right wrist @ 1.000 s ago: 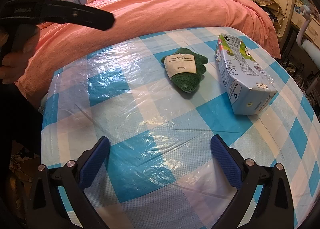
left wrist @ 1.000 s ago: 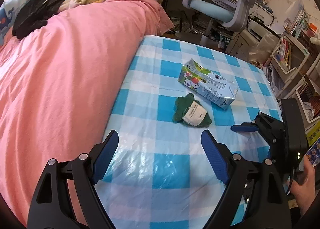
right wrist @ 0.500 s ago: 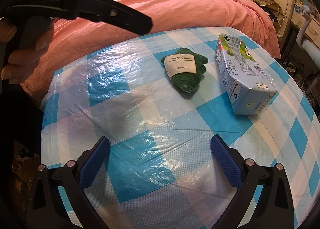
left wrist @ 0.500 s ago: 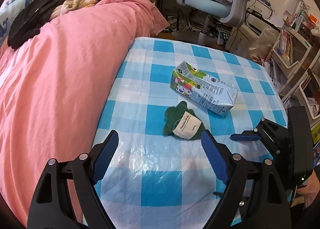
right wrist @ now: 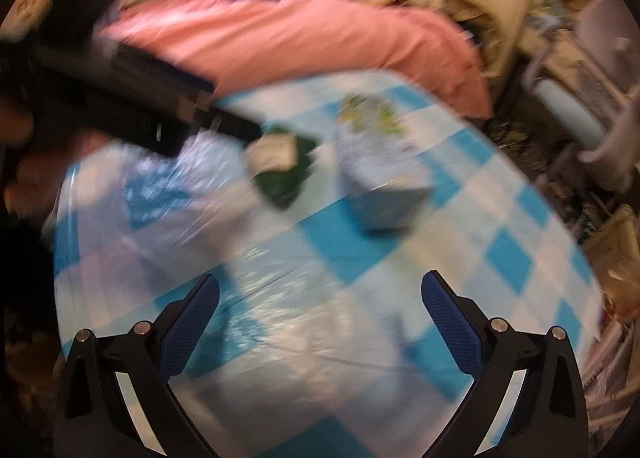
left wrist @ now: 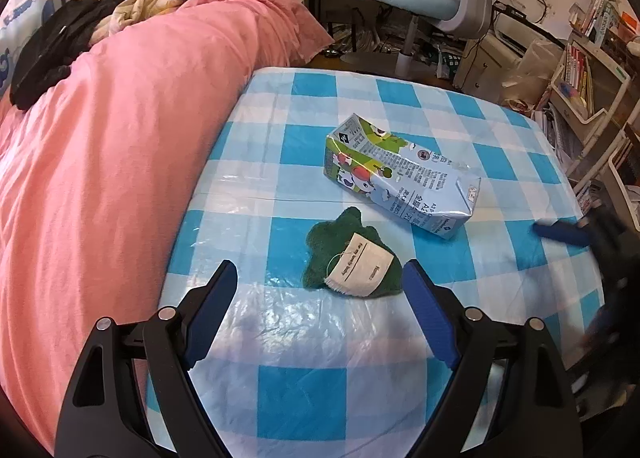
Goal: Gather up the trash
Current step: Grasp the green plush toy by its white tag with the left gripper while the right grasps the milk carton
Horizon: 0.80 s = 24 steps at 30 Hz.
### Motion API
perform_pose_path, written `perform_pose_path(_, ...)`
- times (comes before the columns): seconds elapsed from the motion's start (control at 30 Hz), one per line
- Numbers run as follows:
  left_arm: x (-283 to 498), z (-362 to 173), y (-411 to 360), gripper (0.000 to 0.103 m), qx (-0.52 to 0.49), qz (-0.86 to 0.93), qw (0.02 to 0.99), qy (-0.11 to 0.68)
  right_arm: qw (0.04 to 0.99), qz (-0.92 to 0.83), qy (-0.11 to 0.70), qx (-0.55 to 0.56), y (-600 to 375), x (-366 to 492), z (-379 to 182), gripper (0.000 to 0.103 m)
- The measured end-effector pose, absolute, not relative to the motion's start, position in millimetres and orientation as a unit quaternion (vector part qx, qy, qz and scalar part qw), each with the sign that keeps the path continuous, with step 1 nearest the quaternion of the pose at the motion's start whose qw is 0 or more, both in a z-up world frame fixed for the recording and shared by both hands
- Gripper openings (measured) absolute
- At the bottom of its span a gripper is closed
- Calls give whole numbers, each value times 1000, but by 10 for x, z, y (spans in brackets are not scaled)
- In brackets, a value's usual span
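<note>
Trash lies on the checked tablecloth: milk carton just beyond the green labelled cloth. Left gripper, jaws spread and empty, hovers near the cloth, likely lining up a grab; right gripper is equally spread, empty.

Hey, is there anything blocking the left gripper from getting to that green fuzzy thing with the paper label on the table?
Nothing visible. The left gripper is open, and only bare checkered tablecloth lies between it and the green fuzzy item. The milk carton lies beyond it.
</note>
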<state>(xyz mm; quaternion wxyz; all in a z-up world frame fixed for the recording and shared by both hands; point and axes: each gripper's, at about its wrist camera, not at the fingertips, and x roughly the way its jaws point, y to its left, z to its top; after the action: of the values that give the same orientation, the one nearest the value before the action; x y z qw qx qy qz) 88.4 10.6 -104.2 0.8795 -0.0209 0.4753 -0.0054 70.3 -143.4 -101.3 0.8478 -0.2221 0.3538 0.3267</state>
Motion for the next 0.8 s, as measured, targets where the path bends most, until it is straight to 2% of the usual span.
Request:
perform_pose_path(0.33,1106,-1382,8,81,-22,2,873,487,882,266,328,-210,-1415,946,-914,97)
perform_pose_path(0.37,1122,-1403,24,73,-31,-7,873,487,883,264,328,-208,-1403,957,-915,97)
perform_pose_path(0.4,1131,-1410,39,45,-43,-20,871,488,884,262,328,-206,-1372,1001,-922,97)
perform_pose_path(0.5,1133,-1348,69,23,-54,-41,869,491,889,256,326,-195,-1328,1040,-931,97)
perform_pose_path(0.8,981,-872,262,21,-57,-40,893,445,884,267,342,-175,-991,1384,-1109,97)
